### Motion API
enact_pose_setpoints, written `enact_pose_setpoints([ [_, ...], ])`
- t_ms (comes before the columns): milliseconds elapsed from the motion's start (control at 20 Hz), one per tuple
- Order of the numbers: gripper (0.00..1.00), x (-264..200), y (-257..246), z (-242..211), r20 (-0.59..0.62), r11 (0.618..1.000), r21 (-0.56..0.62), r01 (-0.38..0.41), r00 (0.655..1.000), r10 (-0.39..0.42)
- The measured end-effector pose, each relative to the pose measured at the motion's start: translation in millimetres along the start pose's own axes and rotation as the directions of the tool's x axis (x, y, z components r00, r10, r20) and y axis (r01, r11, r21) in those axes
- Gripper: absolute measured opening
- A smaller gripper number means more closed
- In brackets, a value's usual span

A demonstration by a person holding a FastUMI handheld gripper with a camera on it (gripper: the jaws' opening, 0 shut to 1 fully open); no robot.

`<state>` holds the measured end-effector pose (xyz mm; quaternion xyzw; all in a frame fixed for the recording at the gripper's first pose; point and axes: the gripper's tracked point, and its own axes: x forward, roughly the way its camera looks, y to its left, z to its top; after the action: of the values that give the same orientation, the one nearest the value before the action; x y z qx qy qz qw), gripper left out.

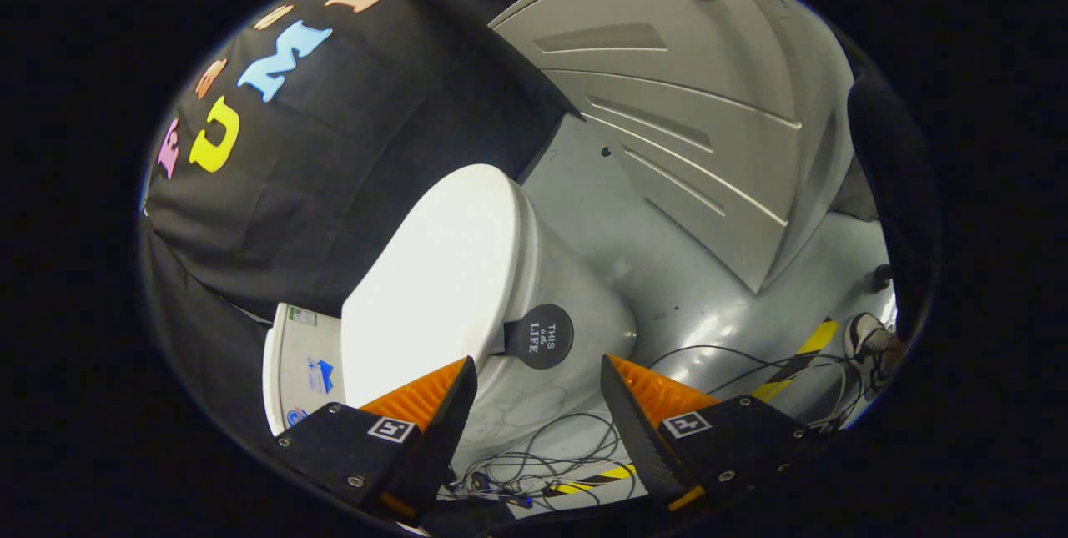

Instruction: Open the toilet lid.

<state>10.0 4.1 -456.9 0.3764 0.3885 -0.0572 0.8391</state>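
While the lid remains down, I judge the step in hand to be the approach to its front edge, and doing it well calls for getting one finger under the lip rather than pressing on the top face.

Working left to right: the white tank of the toilet (296, 363) shows beyond my left finger, carrying small labels I leave unread. Next to it lies the glossy white oval plastic toilet lid (434, 288), closed flat on the seat, its near edge just ahead of my left finger. A round black tab with white lettering (540, 336) projects from the lid's rim, just ahead of the gap between my fingers; I judge it to be the lifting handle and the sensible target. Below it is the white ceramic toilet bowl (567, 304). Thin black cables (534, 446) and a yellow-and-black hazard tape strip (793, 363) lie on the grey floor (667, 271), and a grey panelled door with a metal latch (667, 87) stands beyond. A sneaker (868, 338) sits at the far right.

My hand-held gripper (538, 375) is released, fingers spread wide, grasping nothing and touching nothing that I can confirm. I should advance, centre the tab between the fingers, clench firmly, then swing upward about the hinge, not pull straight.
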Motion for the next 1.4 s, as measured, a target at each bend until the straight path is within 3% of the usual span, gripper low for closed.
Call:
enact_pose_setpoints([
  [250, 0.83, 12, -13, 13, 0.034, 0.994, 0.107, -0.031, 0.999, 0.028],
  [400, 0.68, 21, -13, 15, 0.045, 0.984, 0.165, -0.071, 0.997, 0.064],
  [600, 0.53, 30, -3, 13, 0.042, 0.984, 0.133, -0.115, 0.993, 0.11],
  [800, 0.29, 34, -9, 14, 0.047, 0.989, 0.131, -0.073, 0.997, 0.068],
  [1050, 0.2, 32, -6, 20, 0.074, 0.989, 0.13, -0.065, 0.996, 0.056],
  [1300, 0.01, 28, 0, 24, 0.114, 0.996, 0.064, -0.064, 0.992, 0.057],
  [1400, 0.01, 28, 1, 25, 0.114, 0.996, 0.058, -0.065, 0.992, 0.058],
])
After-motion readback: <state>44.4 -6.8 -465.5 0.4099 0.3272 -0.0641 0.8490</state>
